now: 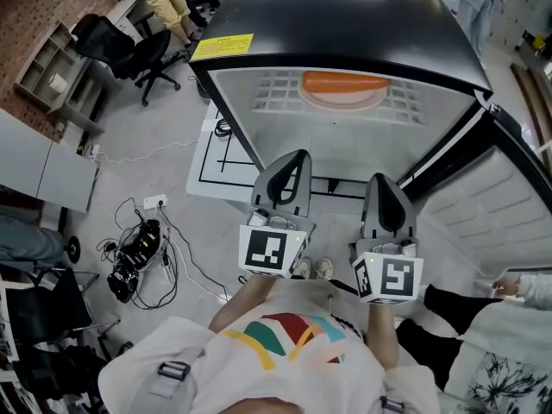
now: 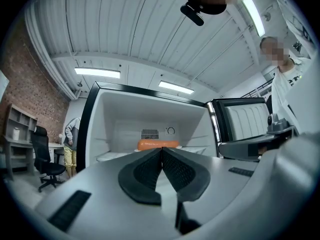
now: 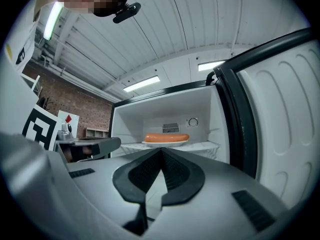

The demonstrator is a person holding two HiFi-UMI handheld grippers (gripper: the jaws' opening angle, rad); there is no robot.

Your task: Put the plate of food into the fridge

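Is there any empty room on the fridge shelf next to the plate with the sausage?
Yes. The wire shelf is bare on both sides of the plate: one patch between the plate and the fridge's left wall, another between it and the right wall. The middle is taken by the plate with its sausage.

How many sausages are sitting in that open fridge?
1: the sausage lies on the plate on the wire shelf in the fridge; more may hide lower down.
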